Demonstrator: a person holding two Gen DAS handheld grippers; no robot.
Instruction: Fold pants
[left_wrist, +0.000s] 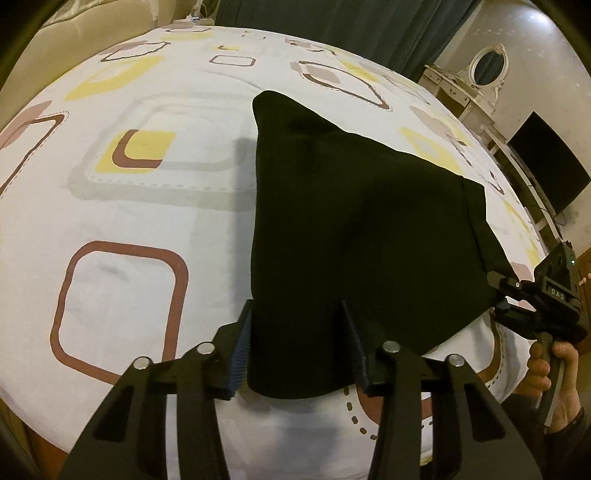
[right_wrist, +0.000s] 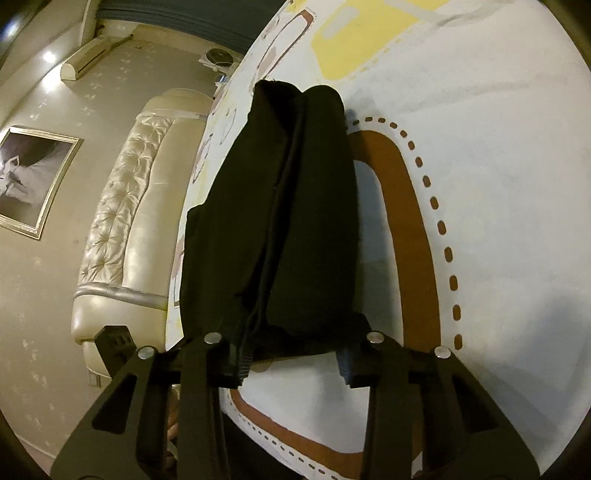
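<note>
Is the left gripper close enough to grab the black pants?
Probably yes. The left gripper already has its fingers spread on either side of the near edge of the black pants, with cloth between them, and nothing on the bedsheet blocks it.

- Home bedroom
- bed (left_wrist: 147, 206) with patterned sheet
- tufted cream headboard (right_wrist: 122, 221)
- white vanity with oval mirror (left_wrist: 487, 66)
- framed picture (right_wrist: 33, 181) on wall
- dark screen (left_wrist: 546, 162)
</note>
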